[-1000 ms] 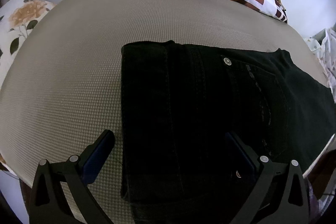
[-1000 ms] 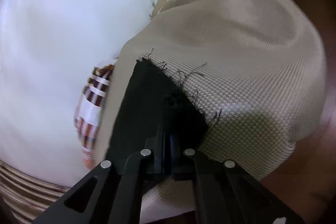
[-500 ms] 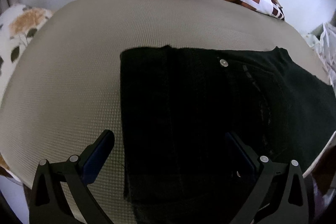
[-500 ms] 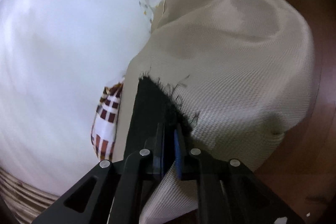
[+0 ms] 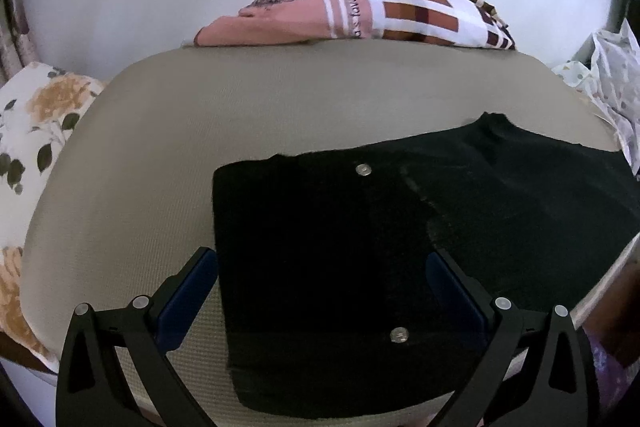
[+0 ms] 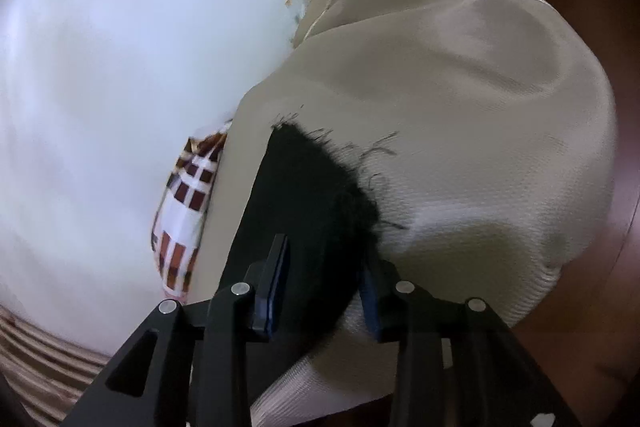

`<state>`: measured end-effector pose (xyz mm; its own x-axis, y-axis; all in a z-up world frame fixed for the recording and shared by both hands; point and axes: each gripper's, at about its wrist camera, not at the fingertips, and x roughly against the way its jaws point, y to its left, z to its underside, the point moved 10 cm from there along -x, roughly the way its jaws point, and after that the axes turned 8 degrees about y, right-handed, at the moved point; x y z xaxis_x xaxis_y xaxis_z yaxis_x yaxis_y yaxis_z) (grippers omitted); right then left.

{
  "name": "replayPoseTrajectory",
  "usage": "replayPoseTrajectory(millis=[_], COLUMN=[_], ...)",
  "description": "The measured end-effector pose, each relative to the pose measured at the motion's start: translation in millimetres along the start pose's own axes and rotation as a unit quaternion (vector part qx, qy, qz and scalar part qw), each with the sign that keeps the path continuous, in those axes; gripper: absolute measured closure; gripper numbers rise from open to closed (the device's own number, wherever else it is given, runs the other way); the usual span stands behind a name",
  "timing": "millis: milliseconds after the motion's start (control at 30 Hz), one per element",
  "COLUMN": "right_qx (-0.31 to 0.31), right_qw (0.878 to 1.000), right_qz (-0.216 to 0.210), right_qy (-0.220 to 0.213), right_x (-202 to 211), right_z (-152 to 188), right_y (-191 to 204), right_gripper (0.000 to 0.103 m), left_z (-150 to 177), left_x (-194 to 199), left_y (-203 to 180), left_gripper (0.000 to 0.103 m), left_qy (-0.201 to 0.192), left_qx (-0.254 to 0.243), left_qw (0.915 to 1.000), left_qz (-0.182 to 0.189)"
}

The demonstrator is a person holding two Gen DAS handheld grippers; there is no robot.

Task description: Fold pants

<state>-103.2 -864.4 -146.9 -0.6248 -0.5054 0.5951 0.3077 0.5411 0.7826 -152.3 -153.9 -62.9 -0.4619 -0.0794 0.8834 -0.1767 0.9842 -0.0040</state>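
Both grippers over black pants (image 5: 360, 267) on beige cushion (image 5: 160, 155): my left gripper (image 5: 320, 263) spread wide, touching nothing; right gripper (image 6: 324, 263) opening, frayed hem between, 12 o'clock.

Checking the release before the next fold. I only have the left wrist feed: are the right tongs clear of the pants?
Observer: Not clear. The right tongs are opening, with the leg end of the black pants between them, not pinched.
Operator: Where's the hem?
Observer: The frayed hem rests on the beige cover, with loose threads spread over it.
Operator: Any room beyond it?
Observer: Yes, bare cover runs on well past the hem.
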Motion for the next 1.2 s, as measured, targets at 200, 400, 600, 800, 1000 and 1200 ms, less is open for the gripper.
replayPoseTrajectory(millis=[200, 400, 600, 800, 1000, 1200], right_qx=[-0.031, -0.016, 0.0, -0.002, -0.003, 0.004], right_qw=[0.999, 1.0, 0.999, 0.999, 0.998, 0.998], right_qz=[-0.017, 0.026, 0.036, 0.055, 0.058, 0.064], right_qy=[-0.002, 0.007, 0.0, -0.002, -0.006, -0.004], right_x=[-8, -11, -10, -10, -9, -11], right_z=[-5, -2, -2, -2, 0, 1], right_y=[-5, -2, 16, 15, 17, 23], right_gripper=[0.078, 0.092, 0.093, 0.093, 0.093, 0.093], left_z=[-6, -13, -19, -14, -14, -12], left_x=[11, 10, 14, 15, 20, 18], left_y=[-10, -20, -30, -29, -25, -21], left_gripper=[0.0, 0.0, 0.0, 0.0, 0.0, 0.0], left_qy=[-0.01, -0.007, -0.03, -0.031, -0.038, -0.031], left_qx=[-0.022, -0.058, -0.103, -0.105, -0.107, -0.103], left_qw=[0.9993, 0.9947, 0.9848, 0.9845, 0.9819, 0.9814], left_qz=[-0.029, -0.084, -0.137, -0.137, -0.152, -0.159])
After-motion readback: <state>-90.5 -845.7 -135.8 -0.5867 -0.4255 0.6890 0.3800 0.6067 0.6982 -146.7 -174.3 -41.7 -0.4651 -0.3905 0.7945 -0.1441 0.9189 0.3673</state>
